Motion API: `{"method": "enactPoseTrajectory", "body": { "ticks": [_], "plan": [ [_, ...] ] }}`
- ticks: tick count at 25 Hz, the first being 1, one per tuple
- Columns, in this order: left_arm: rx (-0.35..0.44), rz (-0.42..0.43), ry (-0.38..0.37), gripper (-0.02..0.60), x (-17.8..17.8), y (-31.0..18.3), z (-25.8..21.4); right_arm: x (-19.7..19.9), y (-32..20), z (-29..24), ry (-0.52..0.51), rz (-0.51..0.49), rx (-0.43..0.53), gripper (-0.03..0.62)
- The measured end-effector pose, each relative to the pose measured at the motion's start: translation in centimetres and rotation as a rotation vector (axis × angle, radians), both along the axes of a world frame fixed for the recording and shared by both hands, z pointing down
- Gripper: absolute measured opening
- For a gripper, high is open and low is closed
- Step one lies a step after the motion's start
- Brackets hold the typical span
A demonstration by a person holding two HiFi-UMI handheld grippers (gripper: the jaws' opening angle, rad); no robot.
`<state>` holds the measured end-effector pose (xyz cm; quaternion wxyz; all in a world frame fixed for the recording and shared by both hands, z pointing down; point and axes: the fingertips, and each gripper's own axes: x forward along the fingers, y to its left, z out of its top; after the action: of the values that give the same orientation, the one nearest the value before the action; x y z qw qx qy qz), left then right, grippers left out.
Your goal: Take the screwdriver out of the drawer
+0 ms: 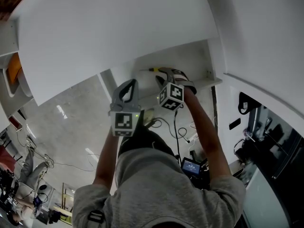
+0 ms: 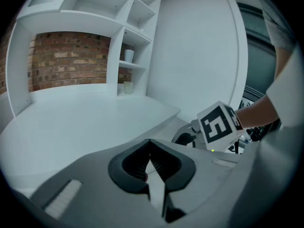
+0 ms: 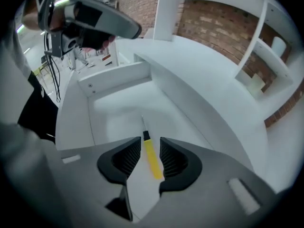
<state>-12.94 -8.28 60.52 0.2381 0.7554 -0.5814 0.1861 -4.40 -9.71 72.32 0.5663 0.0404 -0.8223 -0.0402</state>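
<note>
A screwdriver [image 3: 153, 160] with a yellow handle and a thin metal shaft lies flat on the floor of the open white drawer [image 3: 114, 103]. My right gripper [image 3: 151, 140] points steeply down over it. Its jaws stand open on either side of the handle, and the pads do not press it. In the head view the right gripper [image 1: 166, 75] reaches into the drawer [image 1: 199, 61], with the screwdriver [image 1: 153, 70] showing just beyond it. My left gripper [image 1: 128, 87] hangs beside the drawer's front with its jaws together and nothing between them; the left gripper [image 2: 150, 142] faces the counter.
A broad white counter [image 1: 109, 27] overhangs the drawer. White shelves with a cup [image 2: 128, 55] stand against a brick wall [image 2: 66, 58]. The drawer's front panel [image 3: 118, 77] rises near the screwdriver's tip. Cables [image 1: 175, 127] lie on the floor below.
</note>
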Motion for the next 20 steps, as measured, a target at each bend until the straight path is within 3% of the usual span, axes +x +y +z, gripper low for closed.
{"method": "enactPoseTrajectory", "body": {
  "ticks": [4, 12, 20],
  "plan": [
    [-0.009, -0.003, 0.002, 0.012, -0.4, -0.4, 0.4, 0.0, 0.3, 2.9, 0.079, -0.073, -0.020, 0.144],
    [-0.027, -0.010, 0.001, 0.012, -0.9, -0.4, 1.3, 0.8, 0.0, 6.9, 0.196, -0.121, -0.033, 0.150],
    [-0.041, -0.022, 0.008, 0.012, -1.5, -0.8, 1.8, 0.8, 0.2, 8.1, 0.237, -0.142, -0.066, 0.138]
  ]
}}
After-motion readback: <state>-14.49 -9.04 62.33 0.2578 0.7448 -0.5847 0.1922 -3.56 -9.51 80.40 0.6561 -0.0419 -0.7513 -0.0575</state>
